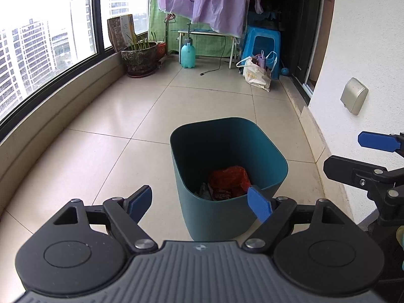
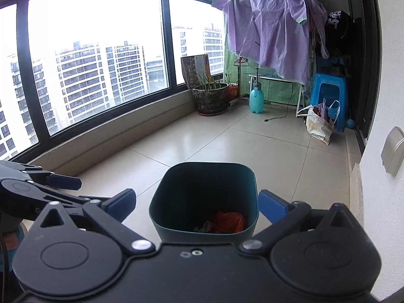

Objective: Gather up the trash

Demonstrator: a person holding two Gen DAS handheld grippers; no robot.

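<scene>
Teal bin (image 1: 228, 174) at 12 o'clock below left gripper (image 1: 199, 202) and right gripper (image 2: 197, 205); both spread wide, empty; red wrapper (image 1: 231, 176) inside.

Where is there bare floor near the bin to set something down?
Bare tiles lie left of the bin, up to the window ledge, and beyond it toward the plant pot and spray bottle. It is crowded at the far right: stool and bag. The wall hems the bin's right.
</scene>
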